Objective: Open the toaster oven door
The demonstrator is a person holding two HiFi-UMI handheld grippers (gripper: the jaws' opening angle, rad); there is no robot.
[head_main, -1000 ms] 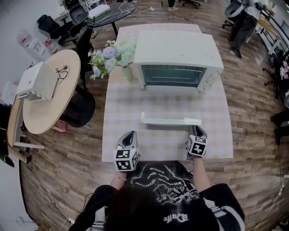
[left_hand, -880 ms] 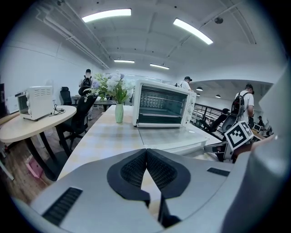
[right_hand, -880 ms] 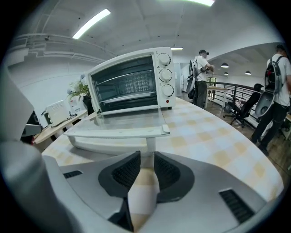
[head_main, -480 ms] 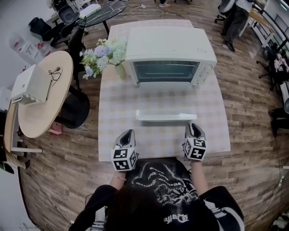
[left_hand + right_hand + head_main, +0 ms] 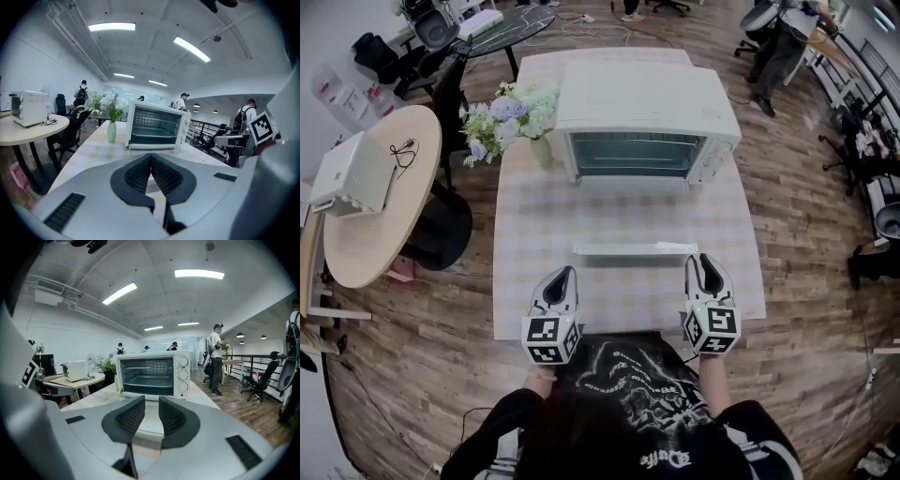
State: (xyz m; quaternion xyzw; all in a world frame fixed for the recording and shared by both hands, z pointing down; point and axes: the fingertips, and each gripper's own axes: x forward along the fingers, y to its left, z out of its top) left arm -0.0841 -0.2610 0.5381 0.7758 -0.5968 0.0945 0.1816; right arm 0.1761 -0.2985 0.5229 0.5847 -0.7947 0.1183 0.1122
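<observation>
Door (image 5: pixel 642 249) of the toaster oven (image 5: pixel 642 103) hangs fully open. Left gripper (image 5: pixel 564 275) is clenched empty. Right gripper (image 5: pixel 705 262) is released, jaws apart.

1 toaster oven (image 5: pixel 642 127), 1 vase (image 5: pixel 541 151), 2 grippers (image 5: pixel 564 274) (image 5: pixel 705 260).

floor (image 5: pixel 806 244): brown wood boards are laid all over.
walls (image 5: pixel 42 70): they are painted white.
ceiling (image 5: pixel 154 291): long bright lights (image 5: pixel 199 273) are fixed to it.
long table (image 5: pixel 502 319): it is covered with a checked cloth (image 5: pixel 722 234).
round table (image 5: pixel 366 234): it is set at the left, and a white box (image 5: pixel 352 173) is placed on it.
chairs (image 5: pixel 436 30): black ones are parked far back.
railing (image 5: pixel 239 363): a dark one is seen at the right.
</observation>
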